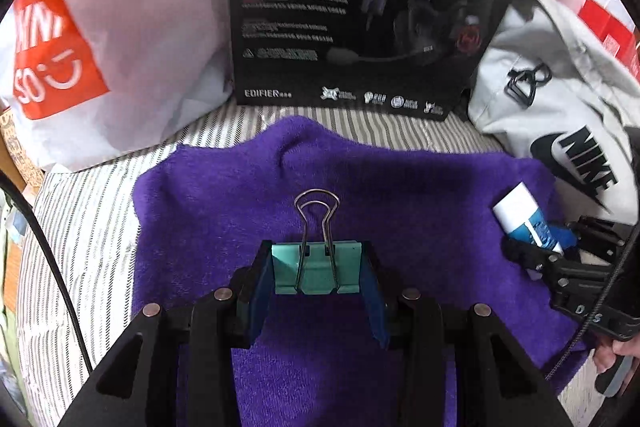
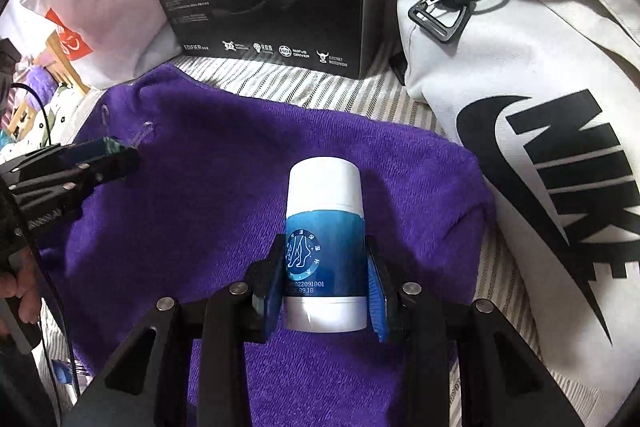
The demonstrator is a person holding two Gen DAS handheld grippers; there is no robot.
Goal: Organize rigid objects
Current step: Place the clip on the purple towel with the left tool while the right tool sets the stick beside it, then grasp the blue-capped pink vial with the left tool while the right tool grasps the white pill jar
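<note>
Your left gripper (image 1: pixel 318 273) is closed on the clip (image 1: pixel 318 267), one blue pad pressed to each side of its teal body. The clip's wire handles stand up and point away from you, ahead of the fingertips. Under the gripper lies the purple towel (image 1: pixel 224 195), spread over a striped sheet (image 1: pixel 80 211). Ahead and to the left of that gripper sits a white bag (image 1: pixel 132 39) with an orange logo patch; straight ahead, past the towel's far edge, a black box (image 1: pixel 360 7) stands upright (a headset is printed on it).

Further right, your right gripper (image 2: pixel 326 283) is clamped on the bottle (image 2: pixel 325 243), pads against its blue middle band, the white cap end pointing forward beyond the fingertips. From the left wrist view the bottle shows low on the right, tilted, over the towel's right part. I cannot tell from either view whether the clip or the bottle touches the towel or is lifted just off it.

The two grippers are well apart, both over the towel; from the right wrist view the left one shows at the left edge with the clip's handles sticking out ahead of it. To the right of the right gripper, beside the towel's edge, lies a white Nike bag (image 2: pixel 520 75) with a black buckle (image 2: pixel 440 13) on its strap.
</note>
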